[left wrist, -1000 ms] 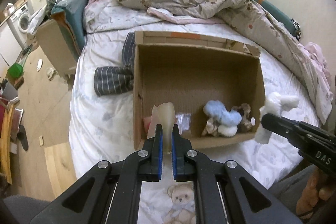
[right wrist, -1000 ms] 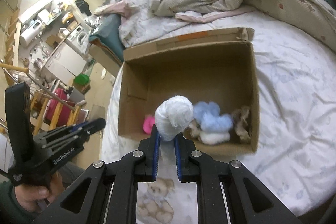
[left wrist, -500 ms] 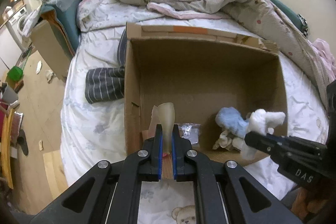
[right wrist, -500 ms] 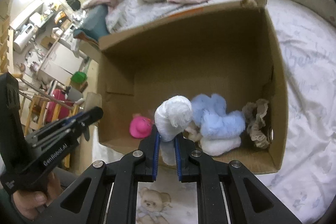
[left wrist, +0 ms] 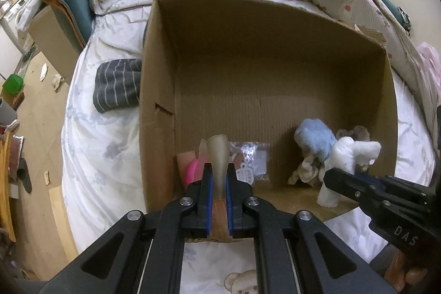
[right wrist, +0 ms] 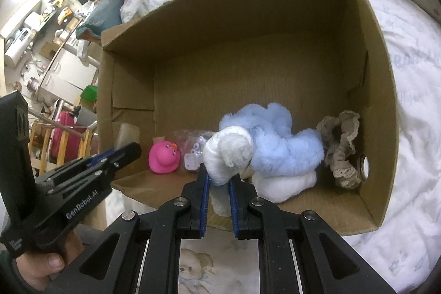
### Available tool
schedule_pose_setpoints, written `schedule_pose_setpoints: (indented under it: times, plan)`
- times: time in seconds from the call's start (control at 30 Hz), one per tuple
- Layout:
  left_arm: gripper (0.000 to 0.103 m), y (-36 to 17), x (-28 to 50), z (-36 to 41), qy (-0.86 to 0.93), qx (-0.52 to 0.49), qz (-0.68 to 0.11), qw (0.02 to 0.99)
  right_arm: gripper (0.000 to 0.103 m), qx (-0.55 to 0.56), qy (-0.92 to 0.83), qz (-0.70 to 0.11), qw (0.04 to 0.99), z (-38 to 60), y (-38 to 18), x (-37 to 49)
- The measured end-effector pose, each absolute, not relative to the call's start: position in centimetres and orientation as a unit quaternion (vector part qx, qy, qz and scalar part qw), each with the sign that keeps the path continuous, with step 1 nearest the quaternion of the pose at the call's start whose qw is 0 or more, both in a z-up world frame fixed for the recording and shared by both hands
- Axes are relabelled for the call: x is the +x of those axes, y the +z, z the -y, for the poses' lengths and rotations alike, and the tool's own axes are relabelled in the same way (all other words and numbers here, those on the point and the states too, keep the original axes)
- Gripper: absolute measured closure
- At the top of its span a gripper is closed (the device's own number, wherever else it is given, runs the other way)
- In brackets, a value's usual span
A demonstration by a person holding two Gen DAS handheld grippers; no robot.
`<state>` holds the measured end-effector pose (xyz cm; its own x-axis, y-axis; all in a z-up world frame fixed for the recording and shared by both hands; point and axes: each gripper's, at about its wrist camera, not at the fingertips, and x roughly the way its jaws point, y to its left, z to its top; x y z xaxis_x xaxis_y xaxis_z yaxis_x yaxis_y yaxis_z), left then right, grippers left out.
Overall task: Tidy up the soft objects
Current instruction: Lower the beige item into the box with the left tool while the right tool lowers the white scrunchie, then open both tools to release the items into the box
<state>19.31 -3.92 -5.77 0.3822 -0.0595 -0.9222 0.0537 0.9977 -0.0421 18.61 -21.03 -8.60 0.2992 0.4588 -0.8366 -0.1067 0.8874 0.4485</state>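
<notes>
Holding cardboard box (right wrist: 366, 51), pink duck (right wrist: 164, 158), blue plush (right wrist: 278, 139) inside

One cardboard box (right wrist: 366, 51) stands open on the bed, filling the frame from 9 to 3 o'clock. Inside it, counted in the right wrist view: one pink rubber duck (right wrist: 164, 157) at 8 o'clock of the box floor; one clear plastic packet (right wrist: 193, 153) just at 3 o'clock of the duck; one light-blue plush piece (right wrist: 278, 139) near the centre; one white plush piece (right wrist: 286, 183) beneath it at 6 o'clock; one beige lace item (right wrist: 343, 148) at 3 o'clock. Two grippers are present, each holding one item: one tan translucent soft piece (left wrist: 217, 161), one white plush toy (right wrist: 228, 153). One striped dark cloth (left wrist: 117, 84) lies outside at 9 o'clock of the box.
</notes>
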Motion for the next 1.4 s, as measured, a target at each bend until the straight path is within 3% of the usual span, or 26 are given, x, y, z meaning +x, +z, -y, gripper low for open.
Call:
schedule_pose_setpoints:
  times: [0.9,1.0,1.13,1.17,1.23,1.27,1.3,1.4]
  plan:
    - [0.095,-5.5,19.3,4.9,0.029,-0.011,-0.552,0.833,0.087,0.152,0.203,-0.561,0.788,21.0,-7.1,18.6]
    - [0.086,-5.2,19.4,5.0,0.032,-0.011,-0.547,0.836,0.085,0.146,0.205,-0.558,0.791,20.9,-6.6,18.5]
    - [0.079,-5.3,19.6,5.4,0.027,-0.008,-0.55,0.835,0.072,0.158,0.2,-0.552,0.794,21.5,-6.3,18.5]
    - [0.072,-5.2,19.6,5.5,0.025,-0.01,-0.551,0.834,0.069,0.159,0.2,-0.55,0.795,21.6,-6.2,18.5]
    - [0.057,-4.9,19.4,5.5,0.025,-0.011,-0.547,0.837,0.034,0.163,0.198,-0.545,0.798,21.8,-6.0,18.4]
    - [0.045,-4.6,19.3,5.5,0.027,-0.012,-0.541,0.84,0.032,0.165,0.192,-0.539,0.803,22.0,-5.7,18.3]
    - [0.039,-4.3,19.1,5.4,0.028,-0.011,-0.536,0.844,0.031,0.169,0.191,-0.535,0.806,22.3,-5.5,18.3]
    - [0.038,-3.7,19.0,5.4,0.027,-0.011,-0.531,0.847,0.029,0.175,0.188,-0.526,0.811,22.8,-5.1,18.3]
